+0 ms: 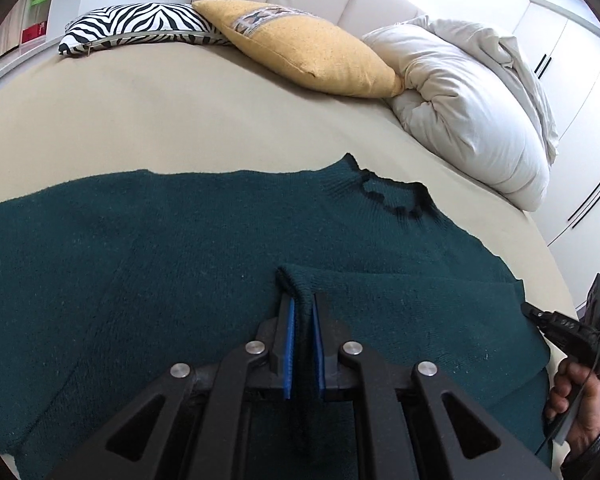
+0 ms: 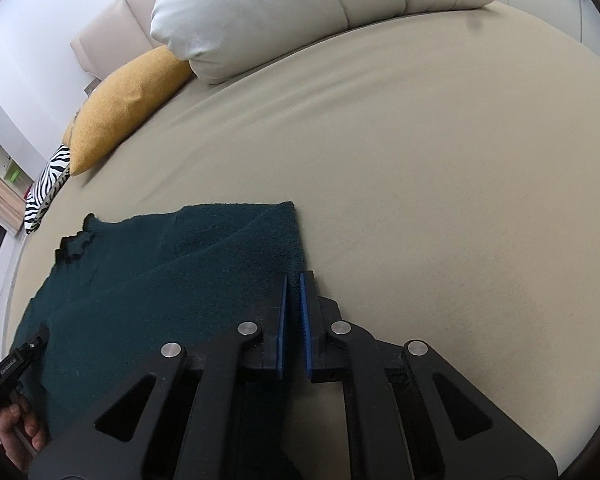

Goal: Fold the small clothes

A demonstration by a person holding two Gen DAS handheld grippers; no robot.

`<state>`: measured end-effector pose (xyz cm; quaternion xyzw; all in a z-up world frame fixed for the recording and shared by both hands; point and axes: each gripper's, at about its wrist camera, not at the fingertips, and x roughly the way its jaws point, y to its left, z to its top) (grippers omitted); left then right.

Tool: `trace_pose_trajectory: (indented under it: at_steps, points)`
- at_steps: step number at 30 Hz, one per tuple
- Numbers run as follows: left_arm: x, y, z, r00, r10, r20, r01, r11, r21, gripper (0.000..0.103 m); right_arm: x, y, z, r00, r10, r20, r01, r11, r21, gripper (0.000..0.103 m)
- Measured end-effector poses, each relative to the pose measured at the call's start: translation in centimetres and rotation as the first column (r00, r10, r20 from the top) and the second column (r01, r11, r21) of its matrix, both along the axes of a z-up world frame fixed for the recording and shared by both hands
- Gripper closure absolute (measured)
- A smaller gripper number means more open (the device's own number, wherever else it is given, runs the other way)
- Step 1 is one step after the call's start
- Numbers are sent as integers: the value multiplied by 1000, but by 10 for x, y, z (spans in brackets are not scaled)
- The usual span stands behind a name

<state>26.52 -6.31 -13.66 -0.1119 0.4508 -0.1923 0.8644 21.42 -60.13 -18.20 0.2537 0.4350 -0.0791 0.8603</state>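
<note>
A dark green knit sweater point(image 1: 160, 248) lies flat on the beige bed, collar point(image 1: 396, 196) toward the pillows. One sleeve point(image 1: 400, 292) is folded across the body. My left gripper point(image 1: 303, 300) is shut on the sleeve's cuff end, which sticks up between the blue pads. In the right wrist view the sweater point(image 2: 160, 280) spreads to the left, and my right gripper point(image 2: 294, 280) is shut on its folded right edge. The right gripper also shows at the right edge of the left wrist view point(image 1: 560, 324), held by a hand.
A zebra-print cushion point(image 1: 140, 26), a yellow cushion point(image 1: 308, 48) and a bunched white duvet point(image 1: 472, 120) lie at the head of the bed. Bare beige sheet point(image 2: 440, 180) stretches right of the sweater. White wardrobe doors point(image 1: 560, 40) stand beyond the bed.
</note>
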Motion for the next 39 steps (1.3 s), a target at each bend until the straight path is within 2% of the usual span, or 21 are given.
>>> trace_pose_trajectory:
  at_steps: [4, 5, 8, 11, 12, 13, 14, 16, 18, 21, 23, 25, 26, 27, 28, 29, 32, 34, 36, 37, 39]
  points:
    - [1, 2, -2, 1000, 4, -12, -4, 1000, -18, 90, -28, -4, 28, 999, -38, 17, 37, 998, 58, 91]
    - [1, 2, -2, 1000, 4, -10, -5, 1000, -15, 90, -36, 0, 35, 999, -26, 25, 24, 998, 57, 85]
    - [1, 2, -2, 1000, 6, -11, -6, 1000, -16, 90, -55, 27, 49, 998, 56, 35, -56, 998, -3, 83]
    - [-1, 2, -3, 1000, 10, -12, -10, 1000, -17, 90, -55, 41, 26, 994, 94, -60, -95, 995, -12, 86]
    - [-1, 2, -4, 1000, 10, -13, -10, 1000, -19, 90, -54, 38, 12, 993, 88, -75, -88, 996, 2, 87]
    - [-1, 2, -4, 1000, 9, -17, -10, 1000, -23, 90, -54, 34, 5, 995, 84, -49, -83, 997, 3, 87]
    - [0, 4, -3, 1000, 8, -24, -9, 999, -30, 90, -56, 29, 5, 997, 68, -31, -69, 998, 0, 90]
    - [-1, 9, -2, 999, 7, -43, -10, 999, -52, 89, -58, 24, 9, 999, 45, -27, -45, 999, 9, 90]
    - [-7, 19, 4, 997, 23, -69, -28, 997, -78, 87, -64, 25, 18, 999, 1, -51, -4, 997, -72, 84]
    - [-35, 53, 27, 996, 66, -54, -73, 989, -129, 62, -86, 18, 39, 998, -61, -2, 61, 998, -29, 83]
    - [-57, 83, 37, 993, 112, -47, -118, 981, -154, 37, -103, 23, 60, 996, -68, 61, 71, 996, -50, 81]
    - [-81, 130, 43, 979, 194, -55, -202, 960, -195, 35, -118, 46, 86, 990, -40, 132, 54, 993, -105, 74]
    - [-91, 155, 43, 970, 235, -69, -244, 944, -223, 35, -126, 64, 99, 985, -10, 170, 32, 991, -130, 59]
    - [-105, 192, 40, 948, 302, -98, -317, 913, -256, 35, -133, 77, 107, 980, 8, 199, 21, 989, -144, 48]
    - [-115, 217, 37, 928, 354, -118, -373, 886, -277, 35, -141, 93, 117, 969, 32, 244, 7, 988, -154, 30]
    - [-125, 242, 34, 904, 406, -135, -428, 854, -295, 35, -150, 112, 126, 954, 66, 291, -19, 987, -159, 21]
    - [-159, 327, 26, 797, 574, -188, -602, 727, -332, 35, -151, 156, 139, 935, 170, 310, -132, 981, -139, 20]
    - [-180, 376, 24, 709, 675, -206, -699, 629, -341, 35, -151, 179, 141, 929, 219, 299, -201, 975, -92, 20]
    - [-194, 410, 21, 631, 743, -224, -765, 545, -344, 35, -151, 200, 140, 916, 263, 302, -266, 963, -32, 20]
    - [-197, 425, 17, 602, 763, -237, -785, 511, -350, 35, -151, 209, 140, 911, 282, 302, -292, 956, -13, 20]
    - [-193, 444, 5, 569, 777, -269, -810, 475, -343, 35, -148, 225, 138, 907, 299, 296, -313, 950, -3, 20]
